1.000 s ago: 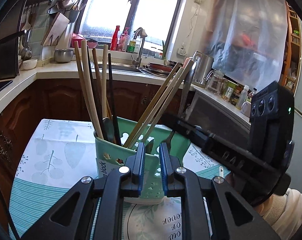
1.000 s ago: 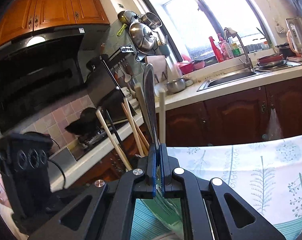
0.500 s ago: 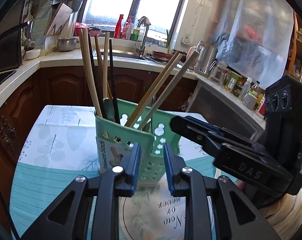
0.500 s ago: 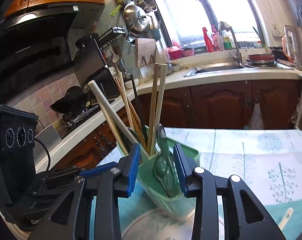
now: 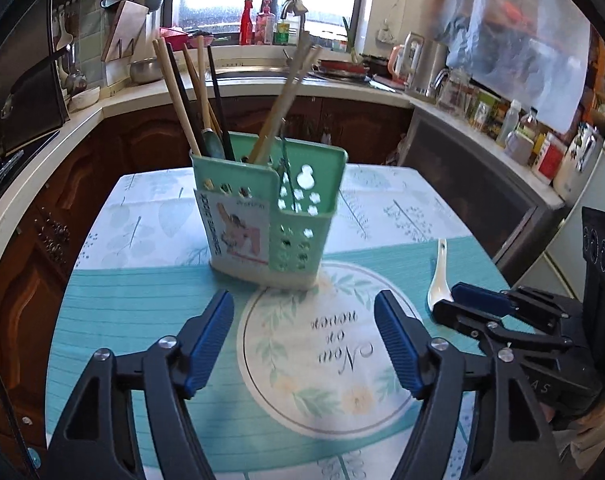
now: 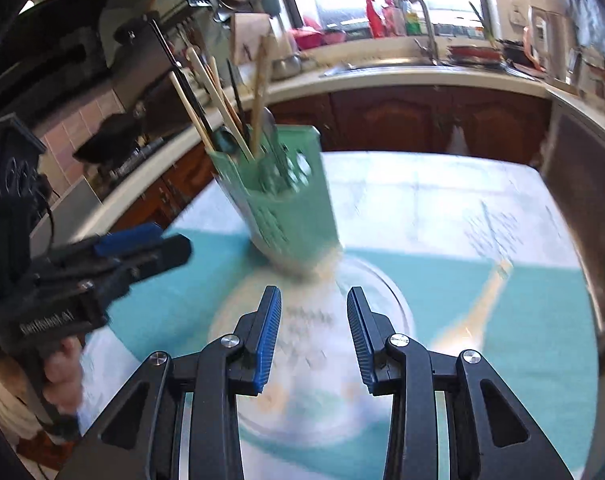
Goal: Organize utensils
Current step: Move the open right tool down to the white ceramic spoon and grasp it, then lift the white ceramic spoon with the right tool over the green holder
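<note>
Centrally on the cloth-covered desk (image 5: 142,320) stands a green utensil caddy (image 5: 302,216); left gripper (image 5: 304,340) fingers are opening, right gripper (image 6: 314,336) fingers parted, both empty.

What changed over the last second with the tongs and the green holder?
Both tongs let go and drew back: left tongs, earlier shut on the holder, are opening, empty; right tongs, earlier shut at its rim, stand open, empty. Holder, chopsticks, white spoon unchanged.

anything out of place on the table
One white spoon lies loose on the tablecloth, right of the green holder that has the chopsticks and other utensils standing in it.
</note>
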`<state>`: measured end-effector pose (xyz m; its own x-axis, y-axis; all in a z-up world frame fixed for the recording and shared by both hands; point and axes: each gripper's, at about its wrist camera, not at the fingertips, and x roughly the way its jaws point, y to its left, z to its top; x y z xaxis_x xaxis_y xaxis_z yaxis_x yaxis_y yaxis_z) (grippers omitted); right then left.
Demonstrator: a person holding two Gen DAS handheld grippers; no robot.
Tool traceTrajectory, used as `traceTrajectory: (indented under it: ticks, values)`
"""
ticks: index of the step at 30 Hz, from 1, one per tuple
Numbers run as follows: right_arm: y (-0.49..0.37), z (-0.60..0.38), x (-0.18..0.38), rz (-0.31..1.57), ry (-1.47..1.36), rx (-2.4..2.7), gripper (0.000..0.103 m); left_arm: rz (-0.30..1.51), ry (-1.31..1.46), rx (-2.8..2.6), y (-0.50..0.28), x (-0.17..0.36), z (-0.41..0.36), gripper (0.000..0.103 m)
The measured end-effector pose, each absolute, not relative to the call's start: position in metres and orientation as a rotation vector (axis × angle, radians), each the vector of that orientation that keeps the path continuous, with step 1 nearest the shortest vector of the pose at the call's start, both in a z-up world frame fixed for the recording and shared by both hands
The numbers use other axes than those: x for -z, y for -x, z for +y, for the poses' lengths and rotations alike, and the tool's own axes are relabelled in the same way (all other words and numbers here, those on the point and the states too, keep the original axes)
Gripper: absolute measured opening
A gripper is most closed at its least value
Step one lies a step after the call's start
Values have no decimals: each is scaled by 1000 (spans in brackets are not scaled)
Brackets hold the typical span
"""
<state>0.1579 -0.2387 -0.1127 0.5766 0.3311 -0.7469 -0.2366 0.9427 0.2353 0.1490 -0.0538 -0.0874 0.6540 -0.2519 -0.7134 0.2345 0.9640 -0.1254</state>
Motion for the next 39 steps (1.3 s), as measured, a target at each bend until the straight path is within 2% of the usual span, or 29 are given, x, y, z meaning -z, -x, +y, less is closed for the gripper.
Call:
traceTrajectory:
  ticks: [3,11,28,31,35,39]
  values:
    - [-130,-264,123,918,-103,-297,35,842,5,272,-134,94,-65,83]
    - [-109,-335,139,962,-145,-163,35,928,30,276,-138,113,-82,83]
    - [-249,-418,177,1068,-544,-112,34,987,-12,250,-205,129,-124,83]
    - [-278,-409,192,1088,-577,-126,28,995,-14,259,-211,132,-129,83]
    - [-294,-404,209,1116,-597,-148,14,1007,-17,271,-215,136,-133,83]
    - [-298,-396,214,1107,-554,-160,9,1007,-24,267,-216,138,-134,83]
